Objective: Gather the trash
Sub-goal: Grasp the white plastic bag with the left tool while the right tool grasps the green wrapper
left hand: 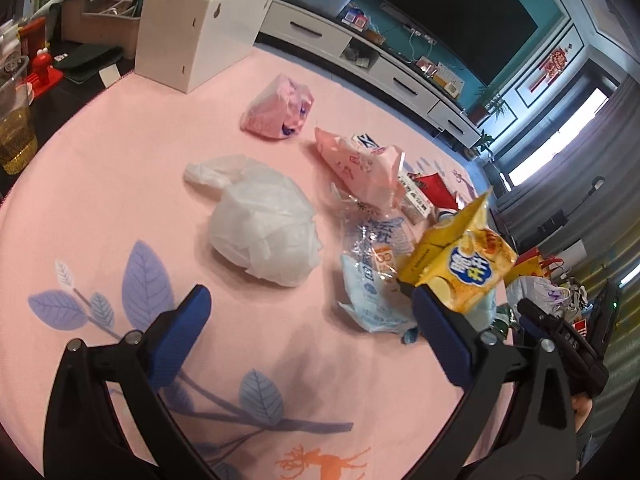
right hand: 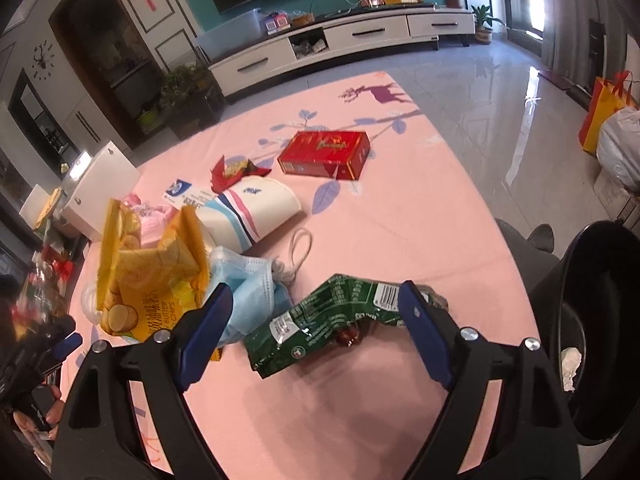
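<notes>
Trash lies on a pink tablecloth (left hand: 120,168). My left gripper (left hand: 308,308) is open and empty; a crumpled white plastic bag (left hand: 264,228) lies just ahead of it, with a clear blue-printed wrapper (left hand: 372,256) and a yellow chip bag (left hand: 460,264) by its right finger. Two pink wrappers (left hand: 280,108) (left hand: 364,168) lie farther off. My right gripper (right hand: 316,312) is open around a crumpled green snack bag (right hand: 332,320), not closed on it. A blue face mask (right hand: 248,284) and the yellow chip bag (right hand: 152,276) lie by its left finger.
A black trash bin (right hand: 592,320) stands at the table's right edge. A red box (right hand: 324,154), a striped white pouch (right hand: 256,208) and a red wrapper (right hand: 232,170) lie farther on. A white box (left hand: 196,28) and a cup of yellow drink (left hand: 12,128) stand at far left.
</notes>
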Tool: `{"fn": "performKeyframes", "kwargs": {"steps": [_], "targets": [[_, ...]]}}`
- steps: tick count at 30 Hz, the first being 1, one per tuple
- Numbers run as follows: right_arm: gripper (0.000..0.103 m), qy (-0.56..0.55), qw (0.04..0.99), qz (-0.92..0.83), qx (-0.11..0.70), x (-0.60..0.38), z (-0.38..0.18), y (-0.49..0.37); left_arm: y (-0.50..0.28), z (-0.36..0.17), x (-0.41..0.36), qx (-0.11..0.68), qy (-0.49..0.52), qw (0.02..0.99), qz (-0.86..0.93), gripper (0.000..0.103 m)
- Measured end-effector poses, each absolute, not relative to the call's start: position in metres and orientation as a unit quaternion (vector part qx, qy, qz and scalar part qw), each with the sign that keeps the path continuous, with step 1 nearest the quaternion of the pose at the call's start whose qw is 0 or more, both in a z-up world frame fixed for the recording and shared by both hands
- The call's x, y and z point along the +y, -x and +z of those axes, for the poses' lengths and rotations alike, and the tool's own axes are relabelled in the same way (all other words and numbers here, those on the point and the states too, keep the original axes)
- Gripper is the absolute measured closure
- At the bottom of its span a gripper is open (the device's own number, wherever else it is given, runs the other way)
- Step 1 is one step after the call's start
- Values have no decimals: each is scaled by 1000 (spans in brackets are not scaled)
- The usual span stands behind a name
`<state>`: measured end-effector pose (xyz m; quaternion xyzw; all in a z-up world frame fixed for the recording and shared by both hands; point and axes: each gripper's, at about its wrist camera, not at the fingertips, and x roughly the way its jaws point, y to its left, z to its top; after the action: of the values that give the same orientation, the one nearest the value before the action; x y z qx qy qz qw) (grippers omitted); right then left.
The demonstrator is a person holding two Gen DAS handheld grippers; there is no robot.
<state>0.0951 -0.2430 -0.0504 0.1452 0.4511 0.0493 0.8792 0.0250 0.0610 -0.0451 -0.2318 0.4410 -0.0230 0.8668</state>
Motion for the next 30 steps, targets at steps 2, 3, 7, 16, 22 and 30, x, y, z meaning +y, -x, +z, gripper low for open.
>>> {"fn": "performKeyframes", "kwargs": {"steps": [2,3,7,16,22,30], "targets": [[20,-149,876,50,456,-244,-54,-97,-30,-48,61,439,229,869,-13,3],[20,-153,874,49,459,-246,-55,-98,-33,-49,60,438,227,870,-8,3],[20,-152,877,32,454,-252,-55,-98,-43,-52,61,438,216,873,7,3],[8,-154,865,8,478,-260,-68,-108,-59,-69,68,438,227,869,20,3],[5,-132,856,10,499,-250,-86,-116,-64,-79,63,440,232,867,11,14],[5,-129,852,3,507,-255,-93,-115,-63,-80,58,434,204,877,33,46]]}}
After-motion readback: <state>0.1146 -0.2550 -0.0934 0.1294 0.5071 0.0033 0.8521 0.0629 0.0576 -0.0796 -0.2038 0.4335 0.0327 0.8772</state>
